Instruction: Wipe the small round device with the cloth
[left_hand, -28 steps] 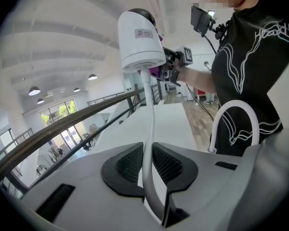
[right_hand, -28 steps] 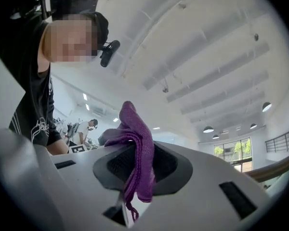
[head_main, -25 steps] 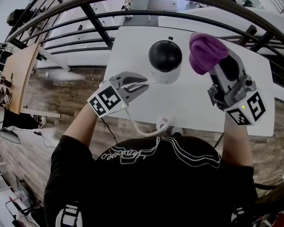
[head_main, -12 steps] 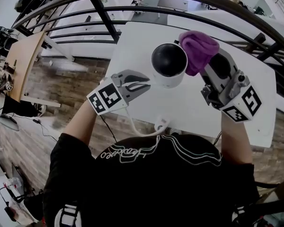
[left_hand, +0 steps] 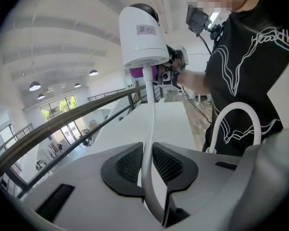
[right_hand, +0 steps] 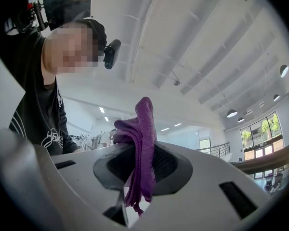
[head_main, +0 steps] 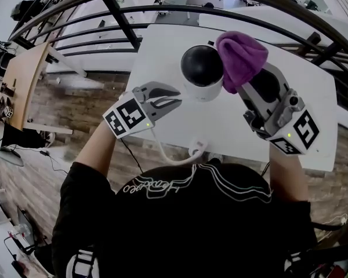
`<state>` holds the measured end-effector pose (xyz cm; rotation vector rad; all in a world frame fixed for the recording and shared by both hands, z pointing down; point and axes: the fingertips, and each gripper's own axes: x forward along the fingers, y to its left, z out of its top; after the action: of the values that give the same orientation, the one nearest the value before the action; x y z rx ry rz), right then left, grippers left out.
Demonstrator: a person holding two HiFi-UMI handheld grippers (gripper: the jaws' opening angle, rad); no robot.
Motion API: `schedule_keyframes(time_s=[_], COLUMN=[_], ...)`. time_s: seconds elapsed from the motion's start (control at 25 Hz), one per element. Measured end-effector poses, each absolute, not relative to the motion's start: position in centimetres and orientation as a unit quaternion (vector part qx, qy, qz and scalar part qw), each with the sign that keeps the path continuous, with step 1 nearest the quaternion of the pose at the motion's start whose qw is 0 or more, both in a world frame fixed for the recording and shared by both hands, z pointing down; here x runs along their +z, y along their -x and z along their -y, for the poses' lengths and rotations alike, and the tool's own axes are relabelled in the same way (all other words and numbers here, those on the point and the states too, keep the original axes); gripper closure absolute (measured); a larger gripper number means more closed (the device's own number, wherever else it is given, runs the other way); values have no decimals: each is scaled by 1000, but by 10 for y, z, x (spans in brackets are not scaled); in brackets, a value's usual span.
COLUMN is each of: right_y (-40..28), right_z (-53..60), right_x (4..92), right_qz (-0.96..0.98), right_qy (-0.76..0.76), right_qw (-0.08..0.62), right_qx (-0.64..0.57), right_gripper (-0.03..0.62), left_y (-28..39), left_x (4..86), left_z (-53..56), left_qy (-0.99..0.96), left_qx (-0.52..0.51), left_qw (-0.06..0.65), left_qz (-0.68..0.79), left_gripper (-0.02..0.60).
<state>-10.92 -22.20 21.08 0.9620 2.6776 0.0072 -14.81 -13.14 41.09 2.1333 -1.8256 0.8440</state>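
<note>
The two black mesh-padded fingers (left_hand: 126, 165) of the left gripper (left_hand: 148, 171) are closing nearly together on one thin white rubber cable (left_hand: 150, 119), pinching it between the pads. That cable is looping from the near edge of the one white rectangular table (head_main: 232, 129) up to the single small round white device with a glossy black dome (head_main: 202, 68), which is standing upright near the table's middle, just beyond the left gripper (head_main: 173, 98). To its right, the right gripper (head_main: 247, 90) is clamping its two jaws on one bunched purple terry cloth (head_main: 241, 55), and the cloth is pressing against the dome's right side. In the right gripper view the cloth (right_hand: 143, 143) is hanging folded between the pads.
</note>
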Motion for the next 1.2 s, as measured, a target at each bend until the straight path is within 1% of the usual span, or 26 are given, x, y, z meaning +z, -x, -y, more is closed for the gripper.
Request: schedule_keyframes(time_s=[0.64,1.2], right_y=[80,70], right_z=[205,183], right_x=[224,266], right_qz=[-938,-951], right_qy=[-313,-282], right_qw=[145,106], right_qx=[19,65], right_gripper=[522,522], left_y=[148,149], left_x=[411,413], left_z=[132,131], left_qy=[-739,-753], left_qx=[284,267], left_qw=[100,103], left_qz=[603,593], left_gripper=[518,520])
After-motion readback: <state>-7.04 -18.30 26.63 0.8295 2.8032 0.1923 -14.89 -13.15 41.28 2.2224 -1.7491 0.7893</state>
